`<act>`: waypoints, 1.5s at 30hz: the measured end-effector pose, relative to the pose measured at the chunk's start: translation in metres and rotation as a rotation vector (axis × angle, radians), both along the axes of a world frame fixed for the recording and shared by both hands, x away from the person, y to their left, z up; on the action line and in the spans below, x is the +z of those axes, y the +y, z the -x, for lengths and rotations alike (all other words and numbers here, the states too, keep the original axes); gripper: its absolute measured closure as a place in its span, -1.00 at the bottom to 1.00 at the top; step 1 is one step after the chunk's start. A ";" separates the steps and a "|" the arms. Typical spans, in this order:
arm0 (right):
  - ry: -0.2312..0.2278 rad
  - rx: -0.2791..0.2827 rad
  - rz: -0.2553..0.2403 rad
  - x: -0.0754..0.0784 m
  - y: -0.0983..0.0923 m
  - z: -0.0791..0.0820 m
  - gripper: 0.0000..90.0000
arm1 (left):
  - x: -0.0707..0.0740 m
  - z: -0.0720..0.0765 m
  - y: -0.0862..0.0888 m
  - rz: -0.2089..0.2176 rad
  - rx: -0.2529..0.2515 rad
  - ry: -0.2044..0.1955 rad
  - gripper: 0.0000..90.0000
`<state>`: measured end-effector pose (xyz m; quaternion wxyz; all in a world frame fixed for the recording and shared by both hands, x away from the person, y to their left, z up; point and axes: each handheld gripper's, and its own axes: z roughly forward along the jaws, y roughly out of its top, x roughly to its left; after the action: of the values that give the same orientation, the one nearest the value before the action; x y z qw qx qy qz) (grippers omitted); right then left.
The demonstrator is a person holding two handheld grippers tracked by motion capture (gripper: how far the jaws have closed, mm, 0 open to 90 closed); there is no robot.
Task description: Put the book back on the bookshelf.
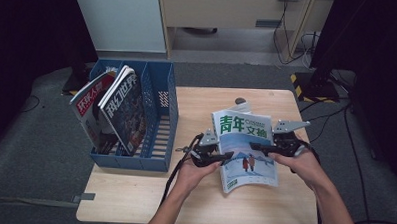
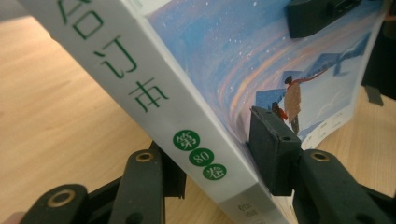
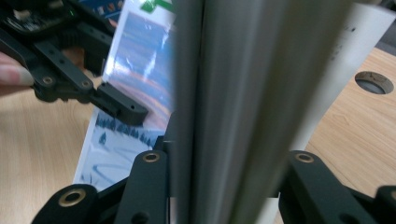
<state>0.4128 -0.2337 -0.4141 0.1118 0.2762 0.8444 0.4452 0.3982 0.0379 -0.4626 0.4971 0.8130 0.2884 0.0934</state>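
A magazine [image 1: 248, 144] with a snowy blue cover and green Chinese title is held tilted above the wooden table [image 1: 193, 197], its top edge raised. My left gripper [image 1: 224, 158] is shut on its left side; in the left gripper view the gripper [image 2: 219, 163] has one pad on the cover and the other under the white spine [image 2: 154, 98]. My right gripper [image 1: 259, 145] clamps the right edge. In the right gripper view the magazine's page edges [image 3: 233, 93] span the gap between my right gripper's [image 3: 229, 158] jaws, with the left gripper's finger [image 3: 116, 105] lying on the cover beyond.
A blue file rack [image 1: 159, 115] stands at the table's left, with two magazines [image 1: 114, 109] leaning in its left compartments. A round cable hole [image 1: 240, 100] lies behind the held magazine. Cables run over the floor at right.
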 end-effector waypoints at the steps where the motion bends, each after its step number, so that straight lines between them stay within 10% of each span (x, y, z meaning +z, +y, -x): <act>1: -0.001 0.000 0.014 0.001 0.000 0.000 0.44 | 0.002 0.001 0.000 -0.004 -0.001 -0.009 0.31; 45: -0.031 -0.018 -0.059 0.011 -0.017 0.003 0.45 | 0.018 0.006 0.015 -0.071 -0.011 -0.179 0.57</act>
<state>0.4100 -0.2503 -0.4026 0.1207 0.2798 0.8265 0.4733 0.3918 0.0529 -0.4447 0.4921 0.8201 0.2351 0.1732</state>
